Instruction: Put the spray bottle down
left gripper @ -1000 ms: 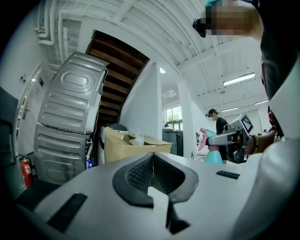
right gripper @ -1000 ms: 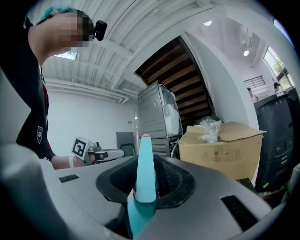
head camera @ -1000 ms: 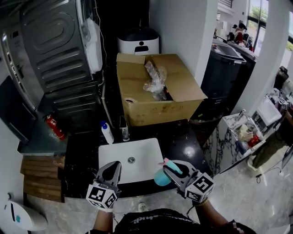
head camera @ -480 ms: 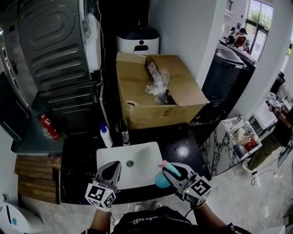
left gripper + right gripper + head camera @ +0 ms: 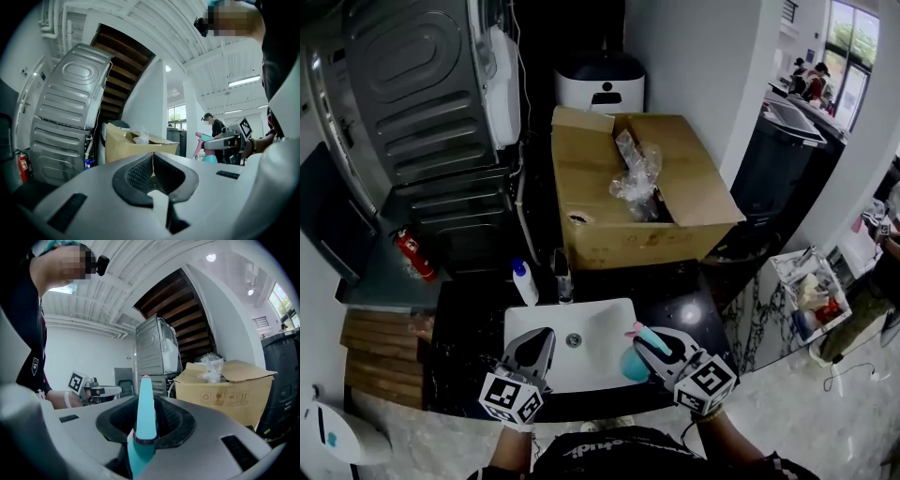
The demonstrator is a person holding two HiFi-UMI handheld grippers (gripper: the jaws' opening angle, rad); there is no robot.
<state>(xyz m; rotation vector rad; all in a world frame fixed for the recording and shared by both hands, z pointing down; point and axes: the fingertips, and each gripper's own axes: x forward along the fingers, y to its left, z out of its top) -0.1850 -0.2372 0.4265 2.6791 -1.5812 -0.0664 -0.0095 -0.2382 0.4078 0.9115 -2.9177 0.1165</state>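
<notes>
The teal spray bottle (image 5: pixel 632 361) with a pink nozzle hangs at the right front edge of the white sink (image 5: pixel 581 323). My right gripper (image 5: pixel 649 341) is shut on its neck. In the right gripper view the bottle's teal head (image 5: pixel 145 408) stands upright between the pads. My left gripper (image 5: pixel 536 343) hovers over the sink's left front part, shut with nothing in it. Its jaws meet in the left gripper view (image 5: pixel 152 158). That view also shows the bottle (image 5: pixel 209 157) off to the right.
A black counter (image 5: pixel 469 319) surrounds the sink, with a faucet (image 5: pixel 563 274) and a white blue-capped bottle (image 5: pixel 523 281) behind it. An open cardboard box (image 5: pixel 675 202) sits farther back. A grey appliance (image 5: pixel 412 103) and a red extinguisher (image 5: pixel 414 255) are at left, and a wire rack (image 5: pixel 811 292) at right.
Both grippers have moved a little forward over the sink's front part. The right one still grips the spray bottle, and the left one stays shut.
</notes>
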